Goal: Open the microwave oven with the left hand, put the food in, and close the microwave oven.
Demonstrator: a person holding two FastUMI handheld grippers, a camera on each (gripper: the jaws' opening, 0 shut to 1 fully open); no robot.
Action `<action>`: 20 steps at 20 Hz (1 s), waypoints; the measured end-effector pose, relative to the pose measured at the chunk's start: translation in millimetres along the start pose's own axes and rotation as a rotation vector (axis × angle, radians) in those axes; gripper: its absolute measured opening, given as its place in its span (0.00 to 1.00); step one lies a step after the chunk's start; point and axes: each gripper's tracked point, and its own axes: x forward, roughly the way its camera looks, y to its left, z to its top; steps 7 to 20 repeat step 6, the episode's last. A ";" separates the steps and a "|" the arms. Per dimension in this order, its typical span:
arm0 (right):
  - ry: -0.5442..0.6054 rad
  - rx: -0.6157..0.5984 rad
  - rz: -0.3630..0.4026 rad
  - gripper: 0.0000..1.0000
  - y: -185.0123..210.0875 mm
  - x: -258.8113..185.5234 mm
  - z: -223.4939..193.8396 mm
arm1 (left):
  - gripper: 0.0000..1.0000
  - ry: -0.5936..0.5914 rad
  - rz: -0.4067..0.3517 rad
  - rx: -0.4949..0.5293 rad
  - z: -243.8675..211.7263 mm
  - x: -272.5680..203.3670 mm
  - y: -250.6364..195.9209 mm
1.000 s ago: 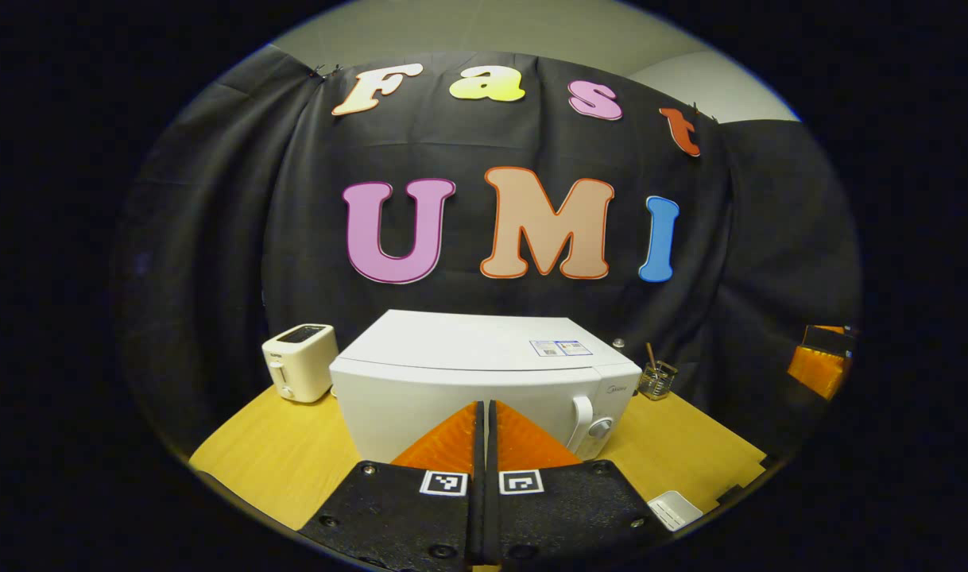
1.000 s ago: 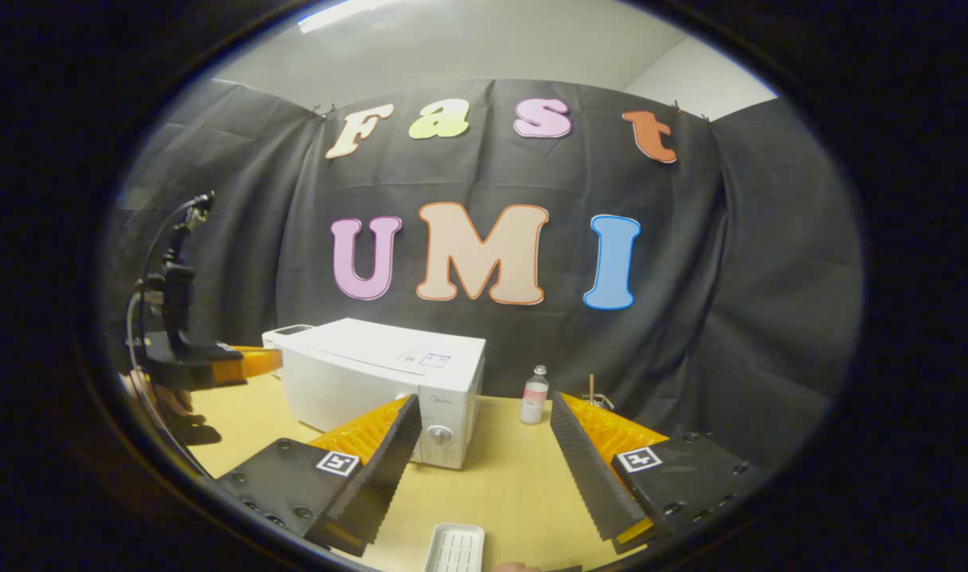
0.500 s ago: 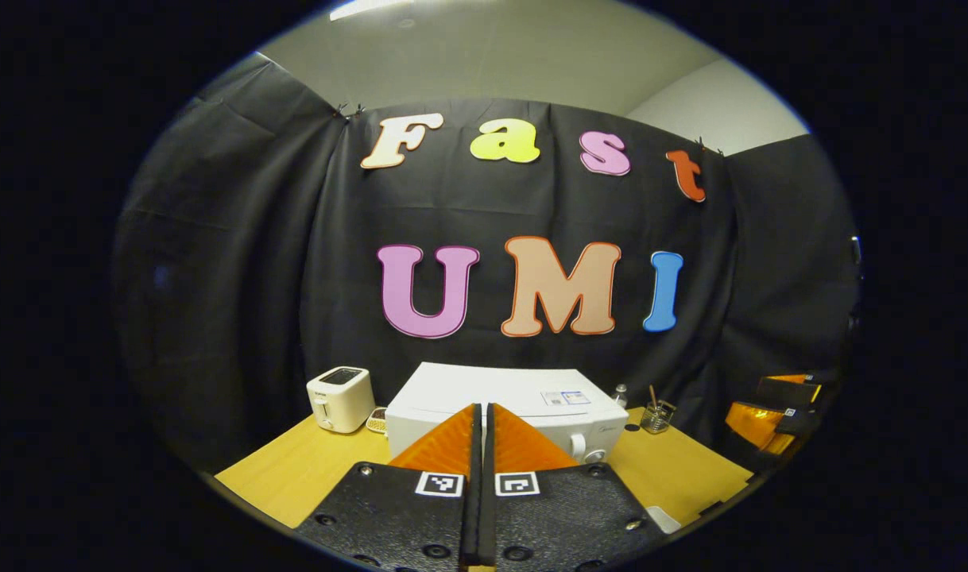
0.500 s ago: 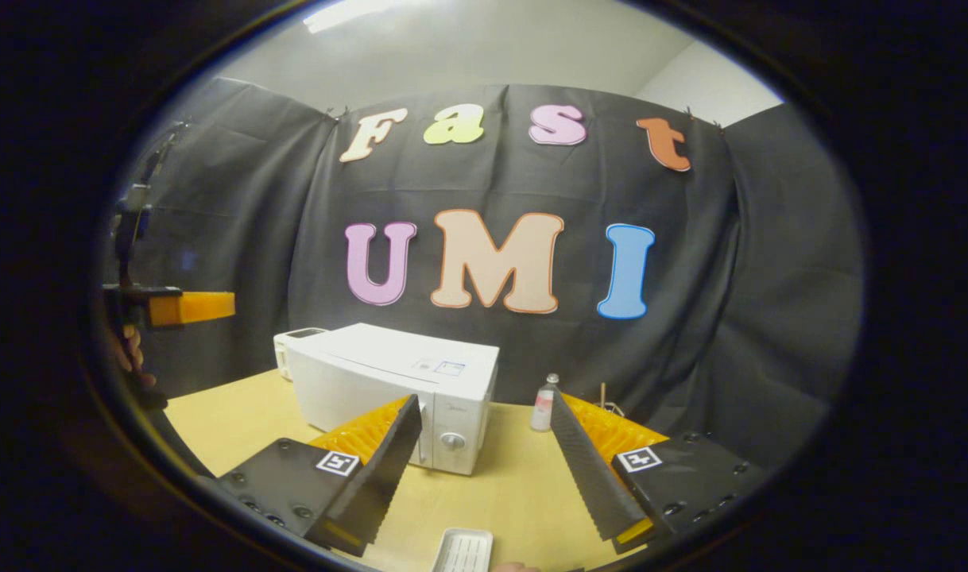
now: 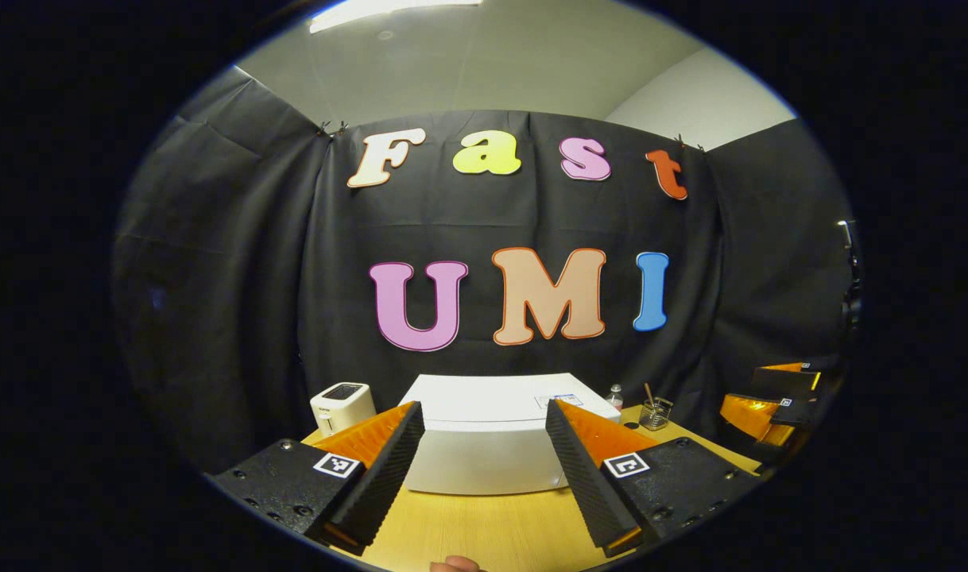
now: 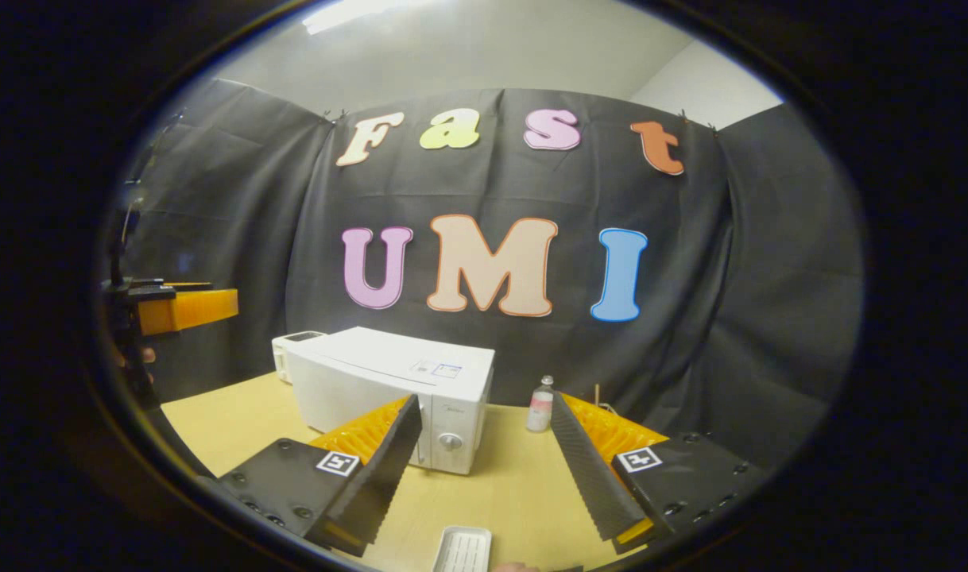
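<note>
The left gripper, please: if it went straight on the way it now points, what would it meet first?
Most likely the closed front of the microwave oven, which sits between the open left gripper fingers across a bare strip of table. Depth is unclear, and it may be aimed slightly higher.

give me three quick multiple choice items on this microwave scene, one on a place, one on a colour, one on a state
1. The toaster stands where in the left gripper view?
A. on top of the microwave
B. left of the microwave
C. right of the bottle

2. The microwave is:
A. white
B. red
C. black

3. The left gripper is:
A. shut on the handle
B. shut on nothing
C. open

Key: 1 B, it sits on the table by the microwave's left side. 2 A, its casing is white. 3 C, its fingers stand wide apart with the microwave seen between them.
</note>
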 end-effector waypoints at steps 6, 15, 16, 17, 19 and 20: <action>-0.017 0.012 -0.038 0.96 -12.3 -8.2 5.6 | 0.93 0.002 -0.045 0.031 4.2 3.0 -9.4; -0.017 0.012 -0.038 0.96 -12.3 -8.2 5.6 | 0.93 0.002 -0.045 0.031 4.2 3.0 -9.4; -0.017 0.012 -0.038 0.96 -12.3 -8.2 5.6 | 0.93 0.002 -0.045 0.031 4.2 3.0 -9.4; -0.017 0.012 -0.038 0.96 -12.3 -8.2 5.6 | 0.93 0.002 -0.045 0.031 4.2 3.0 -9.4; -0.017 0.012 -0.038 0.96 -12.3 -8.2 5.6 | 0.93 0.002 -0.045 0.031 4.2 3.0 -9.4; -0.017 0.012 -0.038 0.96 -12.3 -8.2 5.6 | 0.93 0.002 -0.045 0.031 4.2 3.0 -9.4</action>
